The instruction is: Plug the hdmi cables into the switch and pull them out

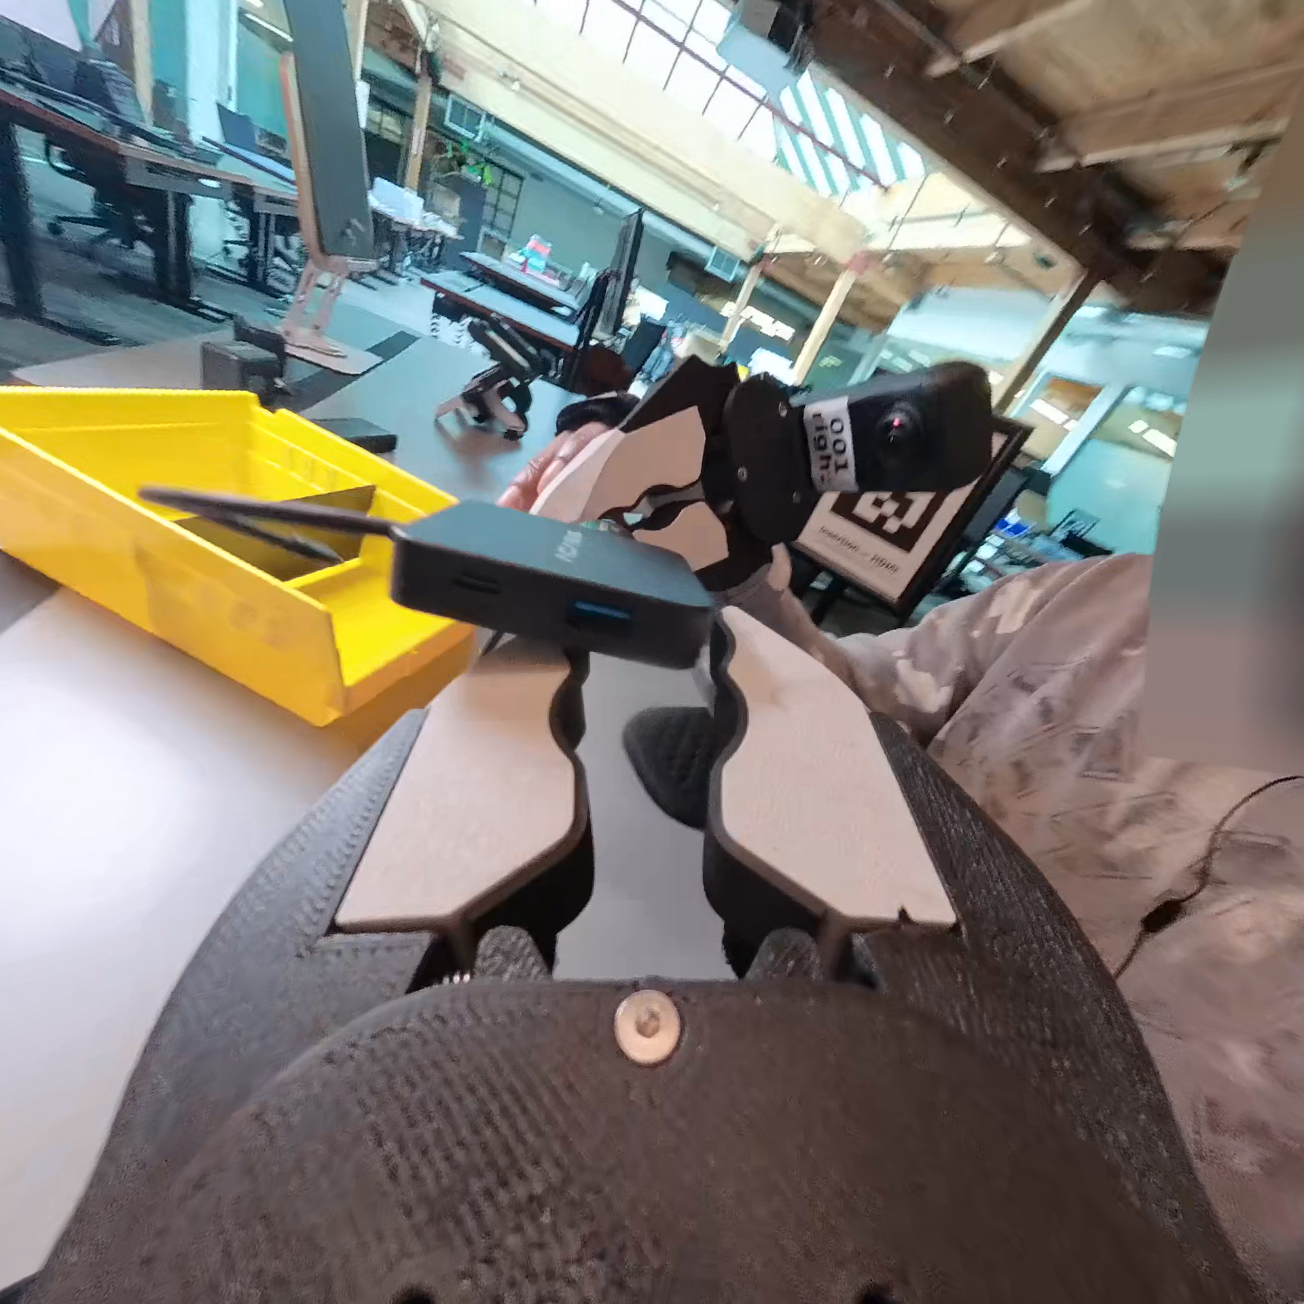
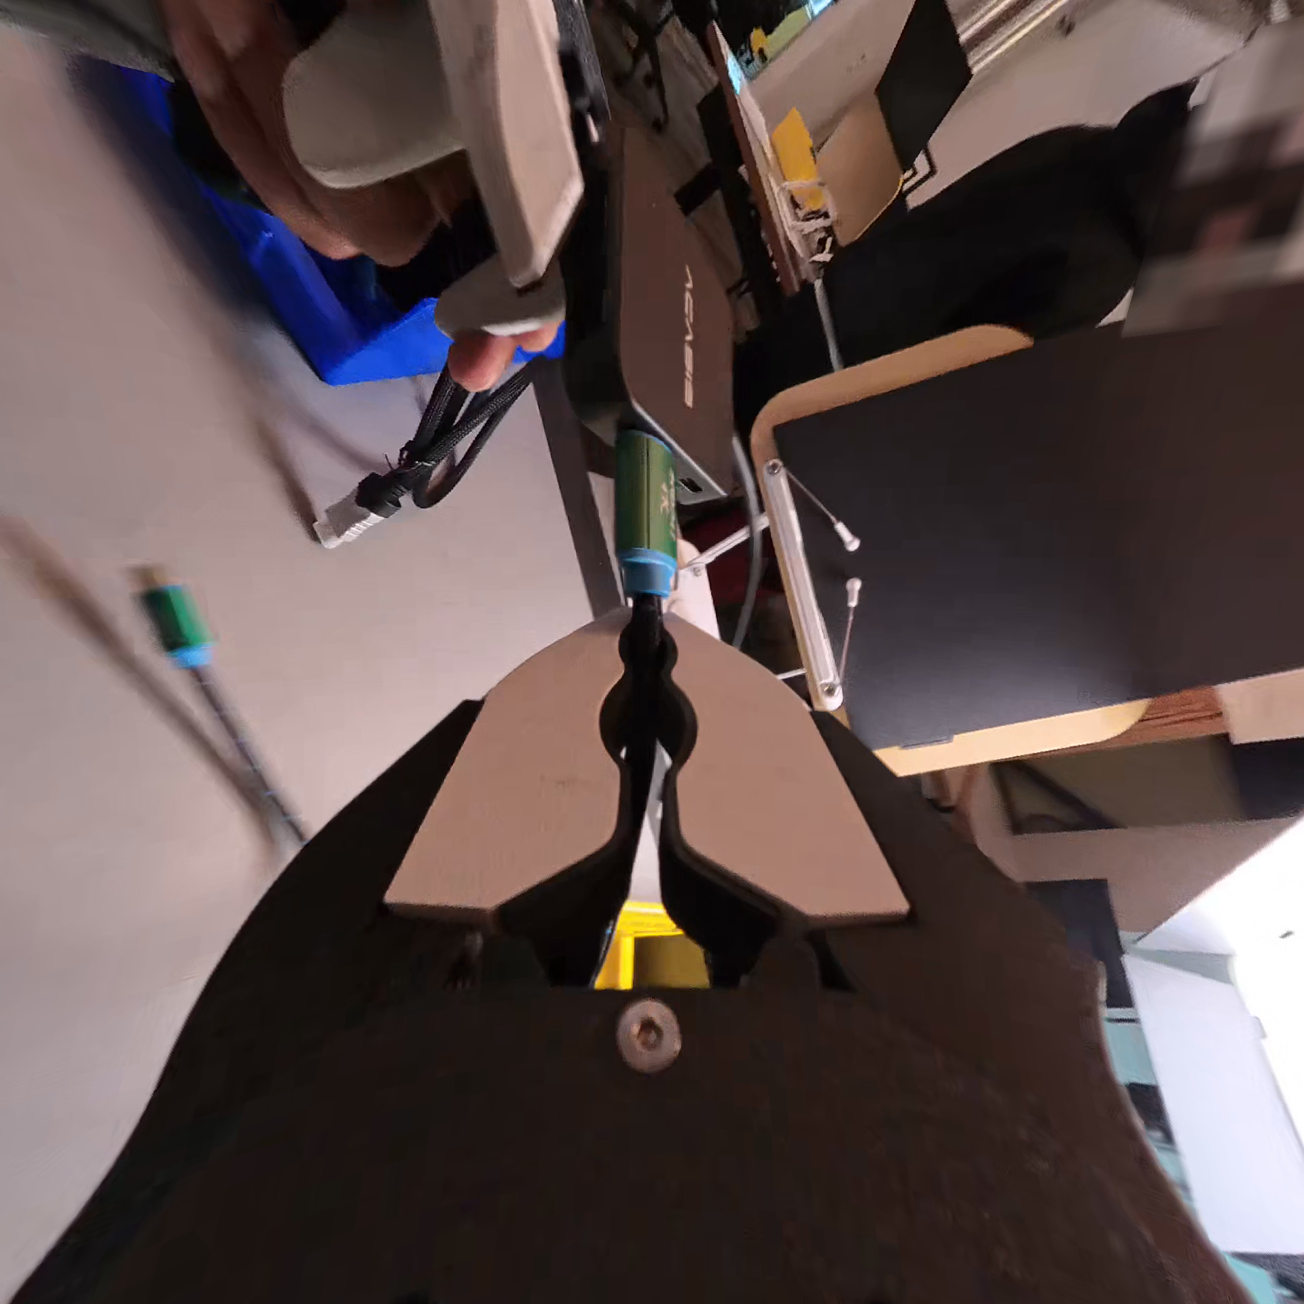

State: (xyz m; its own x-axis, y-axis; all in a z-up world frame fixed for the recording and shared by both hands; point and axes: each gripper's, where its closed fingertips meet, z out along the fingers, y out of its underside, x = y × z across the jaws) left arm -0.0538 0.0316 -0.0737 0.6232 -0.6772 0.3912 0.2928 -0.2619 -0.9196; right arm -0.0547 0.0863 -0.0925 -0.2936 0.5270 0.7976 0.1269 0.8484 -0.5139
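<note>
The black switch [image 1: 557, 571] is in the air, tilted, and lies across the tips of my left gripper [image 1: 646, 653]. Those fingers stand apart, and the switch's near side is wider than the gap between them. No pad shows pressing on it. The switch's own thin cable [image 1: 268, 504] runs off to the left. My right gripper [image 2: 646, 624] is shut on a black cable just behind a green HDMI plug with a blue collar [image 2: 646, 515]. That plug sits in the switch's edge [image 2: 670, 317]. The right gripper also shows behind the switch in the left wrist view [image 1: 663, 504].
A yellow bin [image 1: 176, 550] stands left of the switch on the pale table [image 1: 106, 811]. A second green HDMI plug [image 2: 173, 621] and a silver plug on a bundled black braided cable [image 2: 353, 518] lie on the table. A blue bin [image 2: 339, 310] stands behind them. A person's sleeve [image 1: 1023, 705] is at the right.
</note>
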